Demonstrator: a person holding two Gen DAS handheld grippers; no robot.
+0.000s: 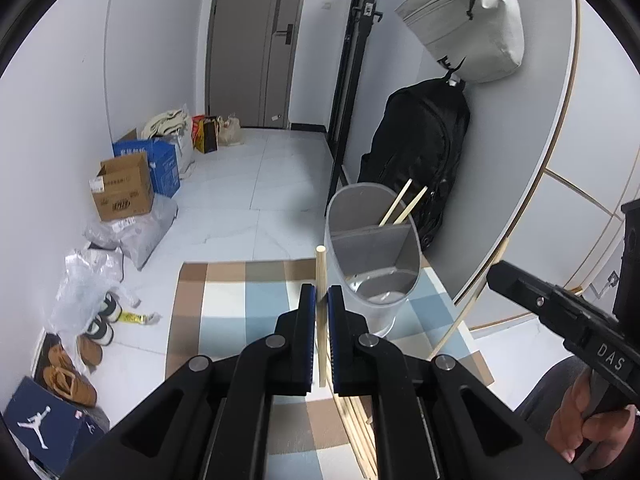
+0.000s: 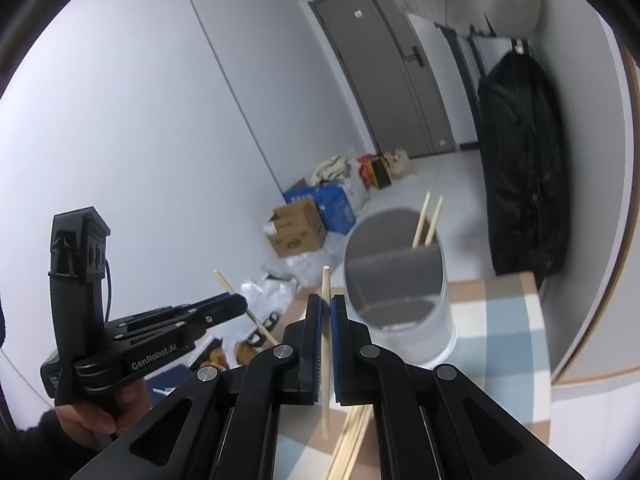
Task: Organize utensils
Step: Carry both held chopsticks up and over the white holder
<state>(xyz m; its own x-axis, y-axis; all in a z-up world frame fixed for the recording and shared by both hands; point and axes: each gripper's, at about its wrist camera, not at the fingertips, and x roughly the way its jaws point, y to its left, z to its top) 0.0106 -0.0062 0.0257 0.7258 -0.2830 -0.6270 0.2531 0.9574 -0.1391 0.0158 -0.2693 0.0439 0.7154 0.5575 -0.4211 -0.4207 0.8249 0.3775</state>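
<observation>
My left gripper (image 1: 320, 300) is shut on a wooden chopstick (image 1: 321, 276) that stands upright between its blue pads, just left of a grey translucent divided holder (image 1: 374, 248). Two chopsticks (image 1: 402, 202) lean in the holder's far compartment. My right gripper (image 2: 326, 306) is shut on another chopstick (image 2: 326, 292), held upright, left of the holder (image 2: 396, 276). Loose chopsticks (image 1: 356, 428) lie on the checked tablecloth (image 1: 248, 304) below the grippers. The left gripper (image 2: 236, 305) also shows in the right wrist view, and the right gripper (image 1: 496, 274) in the left wrist view with its chopstick (image 1: 472, 300).
A black backpack (image 1: 420, 152) and a grey bag (image 1: 468, 20) hang on the wall right behind the holder. The table's far edge lies just past the holder. Cardboard boxes (image 1: 122, 188), bags and shoes (image 1: 72, 380) sit on the floor at the left.
</observation>
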